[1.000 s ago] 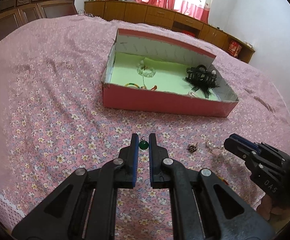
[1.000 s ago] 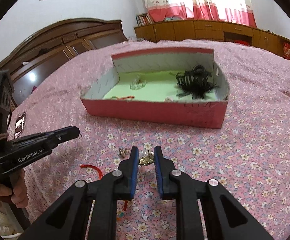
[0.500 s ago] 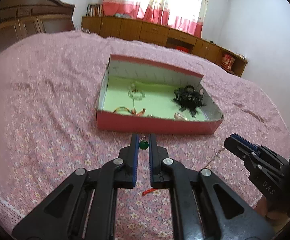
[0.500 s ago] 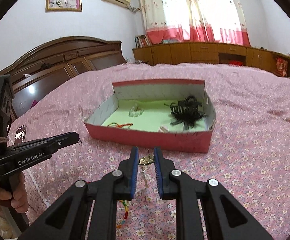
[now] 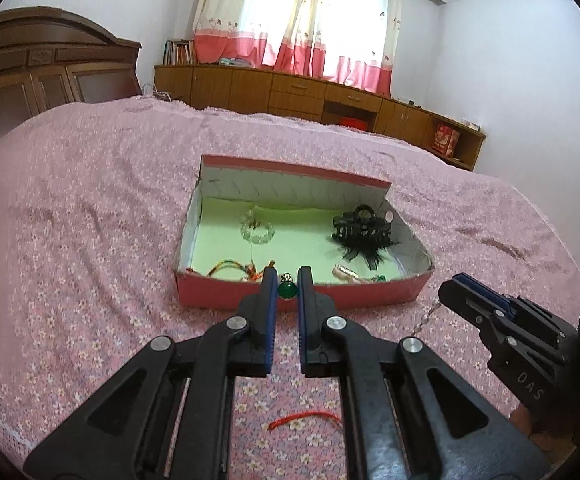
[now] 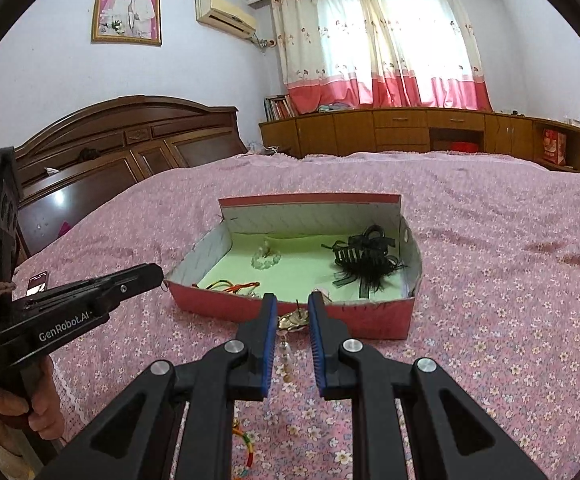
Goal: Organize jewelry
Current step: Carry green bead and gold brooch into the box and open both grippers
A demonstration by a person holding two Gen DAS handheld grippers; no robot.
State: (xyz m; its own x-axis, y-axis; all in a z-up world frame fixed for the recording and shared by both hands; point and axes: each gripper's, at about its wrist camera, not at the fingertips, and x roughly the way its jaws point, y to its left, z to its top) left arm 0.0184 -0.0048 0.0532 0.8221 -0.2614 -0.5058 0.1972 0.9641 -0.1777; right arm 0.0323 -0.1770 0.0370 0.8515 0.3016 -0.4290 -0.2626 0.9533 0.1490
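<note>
gripping green pendant (image 5: 288,290), left fingers (image 5: 268,280); right fingers (image 6: 269,308) pinch gold piece (image 6: 292,321); both near box front edge (image 5: 226,294).

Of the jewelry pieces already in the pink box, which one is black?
The black feathered hair clip at the right end of the pink box. The clear bead bracelet and the red-yellow cord nearer the left are light or colourful.

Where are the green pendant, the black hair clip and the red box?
Green pendant (image 5: 288,290): left wrist view, centre of the stone.
Black hair clip (image 6: 363,254): right wrist view, on its comb body.
Red box (image 5: 226,294): left wrist view, front wall.
</note>
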